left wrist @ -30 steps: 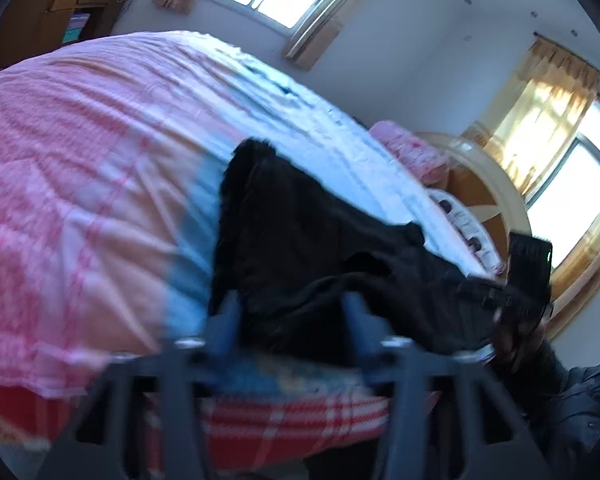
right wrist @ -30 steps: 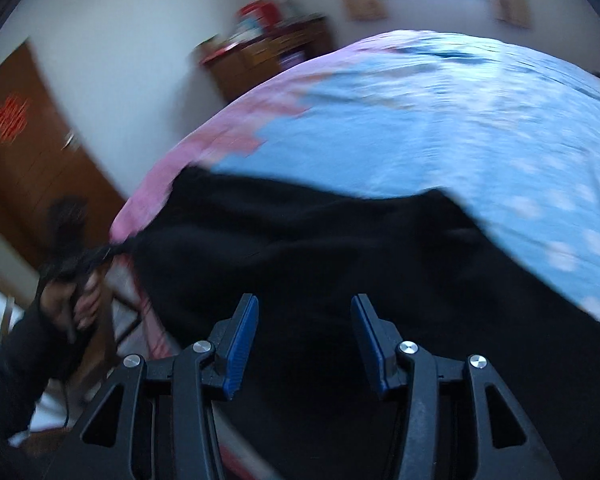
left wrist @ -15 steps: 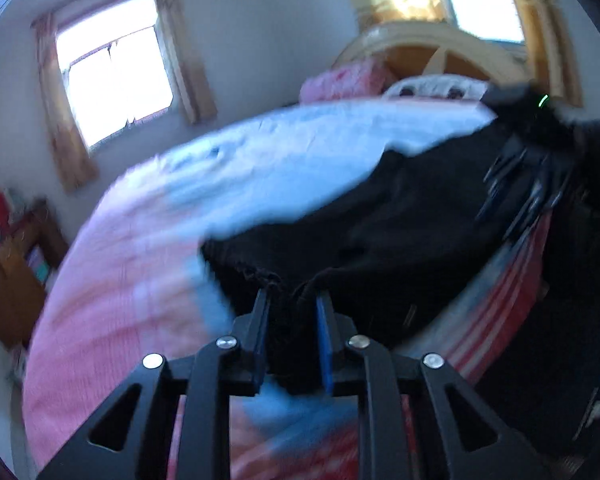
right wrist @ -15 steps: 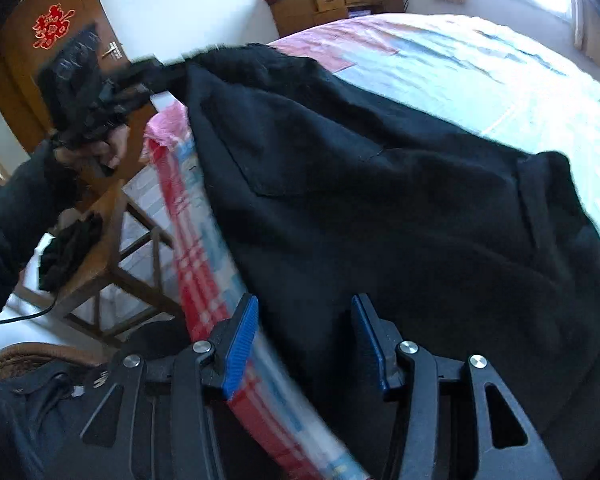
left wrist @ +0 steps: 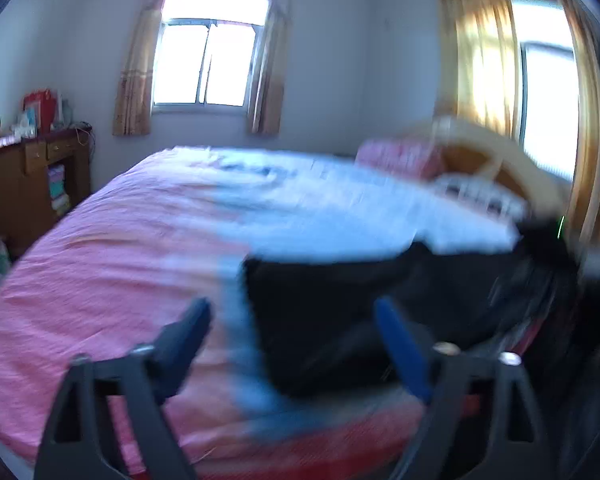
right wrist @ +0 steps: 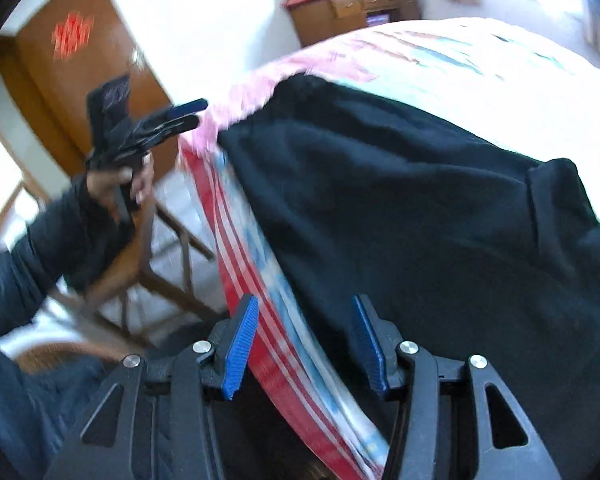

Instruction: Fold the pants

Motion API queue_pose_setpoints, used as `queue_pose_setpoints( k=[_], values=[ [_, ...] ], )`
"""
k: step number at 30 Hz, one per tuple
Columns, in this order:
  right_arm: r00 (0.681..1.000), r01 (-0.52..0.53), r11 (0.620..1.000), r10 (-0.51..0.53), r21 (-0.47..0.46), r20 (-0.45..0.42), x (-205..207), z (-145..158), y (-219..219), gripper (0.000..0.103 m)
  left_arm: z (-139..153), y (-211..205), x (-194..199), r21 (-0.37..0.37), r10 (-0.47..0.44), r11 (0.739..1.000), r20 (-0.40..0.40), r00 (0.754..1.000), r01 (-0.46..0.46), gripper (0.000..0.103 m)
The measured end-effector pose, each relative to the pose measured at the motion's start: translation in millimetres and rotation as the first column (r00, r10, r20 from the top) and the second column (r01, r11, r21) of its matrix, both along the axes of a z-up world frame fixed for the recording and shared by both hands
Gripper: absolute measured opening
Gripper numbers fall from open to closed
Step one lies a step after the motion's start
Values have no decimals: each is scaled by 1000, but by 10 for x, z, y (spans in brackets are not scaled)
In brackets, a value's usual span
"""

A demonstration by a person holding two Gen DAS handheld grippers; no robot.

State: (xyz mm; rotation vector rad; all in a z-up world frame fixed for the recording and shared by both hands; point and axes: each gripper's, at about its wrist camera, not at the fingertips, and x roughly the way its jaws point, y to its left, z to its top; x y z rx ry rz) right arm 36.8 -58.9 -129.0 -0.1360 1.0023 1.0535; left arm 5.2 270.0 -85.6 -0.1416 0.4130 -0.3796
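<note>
Pink-and-blue cotton bedspread under soft, rumpled black pants

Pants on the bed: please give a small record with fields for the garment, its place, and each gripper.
garment: black pants
place: lying on the bed, near its edge
left gripper: jaws just opened, wide apart, nothing between the pads, lifted clear of the pants
right gripper: open, over the bed edge and pants, pads pressing on nothing
fold: not finished
</note>
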Motion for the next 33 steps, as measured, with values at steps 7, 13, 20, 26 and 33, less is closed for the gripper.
queue_pose_setpoints(
  k=[7,13,20,26,33],
  values=[
    [998,-48,997,51,-67,29,-174,-185,189,51,-555,-683,549,118,10,993,-251,968,20,95],
    [997,-82,994,80,-78,-20,-108,-174,80,51,-461,-555,501,100,58,994,-224,973,-36,97],
    [997,-70,997,69,-36,-25,-61,-134,126,51,-37,-395,901,2,16,1000,-263,965,-17,97],
    [997,-55,998,55,-12,-45,-36,-217,81,51,-189,-570,1299,-54,-61,998,-392,918,43,97],
    [998,-52,999,52,-5,-43,-49,-204,49,51,-440,-427,1638,121,178,983,-507,843,-135,97]
  ],
)
